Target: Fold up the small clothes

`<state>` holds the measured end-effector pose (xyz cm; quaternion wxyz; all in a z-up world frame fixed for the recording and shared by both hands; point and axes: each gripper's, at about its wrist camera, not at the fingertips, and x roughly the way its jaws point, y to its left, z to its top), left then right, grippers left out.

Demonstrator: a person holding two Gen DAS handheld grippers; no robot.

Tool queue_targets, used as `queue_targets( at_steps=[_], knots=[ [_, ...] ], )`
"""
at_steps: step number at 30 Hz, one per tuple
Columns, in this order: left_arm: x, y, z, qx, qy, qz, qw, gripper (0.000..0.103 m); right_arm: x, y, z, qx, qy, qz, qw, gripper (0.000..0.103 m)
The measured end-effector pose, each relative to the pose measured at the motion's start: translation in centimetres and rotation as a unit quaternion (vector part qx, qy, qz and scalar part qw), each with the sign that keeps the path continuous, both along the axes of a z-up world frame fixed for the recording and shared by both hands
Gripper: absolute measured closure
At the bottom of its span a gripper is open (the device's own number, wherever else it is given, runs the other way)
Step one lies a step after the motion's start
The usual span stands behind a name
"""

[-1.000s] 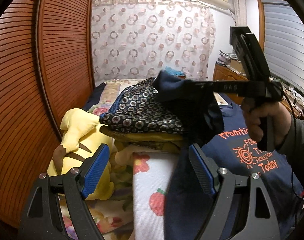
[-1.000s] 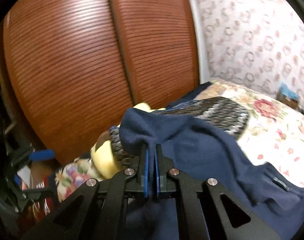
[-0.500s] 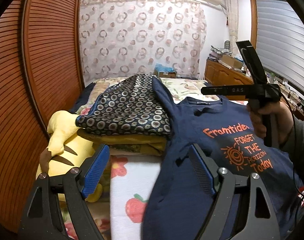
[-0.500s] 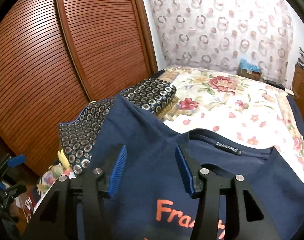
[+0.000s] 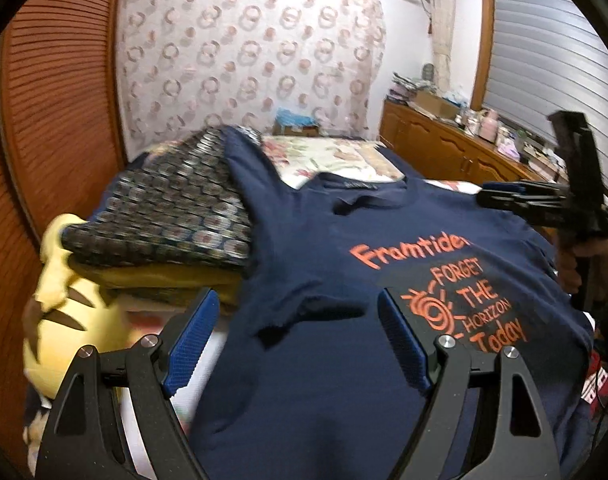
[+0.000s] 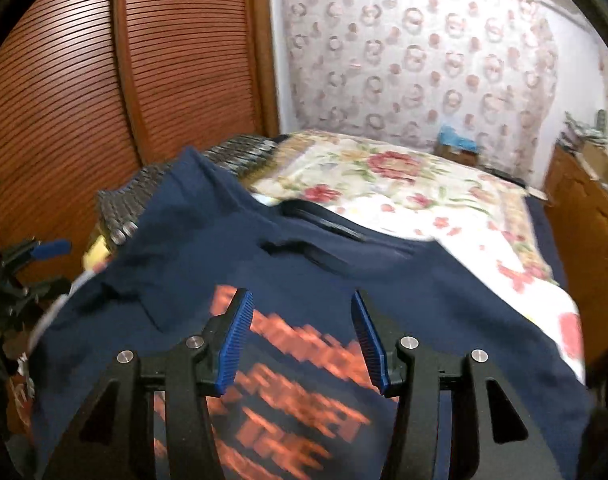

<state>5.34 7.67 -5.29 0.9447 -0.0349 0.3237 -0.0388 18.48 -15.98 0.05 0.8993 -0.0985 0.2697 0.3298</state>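
A navy T-shirt with orange print lies face up on the bed, collar at the far end. Its left sleeve drapes over a folded pile topped by a ring-patterned cloth. My left gripper hovers open over the shirt's left side near the armpit, nothing between its pads. My right gripper is open above the chest print of the T-shirt, also with nothing between its pads. In the left wrist view the right gripper appears side-on at the shirt's right shoulder, held by a hand.
A yellow plush toy lies left of the pile. A louvred wooden wardrobe runs along the left of the bed. A floral bedcover stretches beyond the collar. A cluttered wooden dresser stands on the right.
The right gripper let go of the shirt's sleeve, opened and swung right over the chest. The sleeve now rests on the patterned pile. The left gripper moved right, over the shirt.
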Motion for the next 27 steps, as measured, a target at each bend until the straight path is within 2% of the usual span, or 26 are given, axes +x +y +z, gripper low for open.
queue_targets(
  at_steps=[7,16,23,27],
  knots=[
    [2.7,-3.4,-2.1,0.01,0.041,-0.035,0.9985,0.021,-2.3,-9.4,-1.8,-0.012,0.012,-0.08,0.997,0.05],
    [5.3,-5.9,-3.6,0.042,0.083,-0.064,0.9936,0.021,-3.2,-17.6,-3.6,-0.019,0.037,-0.178,0.983,0.05],
    [6.4,-6.5,-5.1,0.056,0.117,-0.067,0.9893,0.021,-1.1,-20.7,-4.6,-0.015,0.073,-0.231,0.97,0.05],
    [6.5,-6.9,-5.4,0.067,0.118,-0.068,0.9884,0.021,-0.4,-20.8,-5.2,-0.01,0.092,-0.241,0.966,0.05]
  ],
)
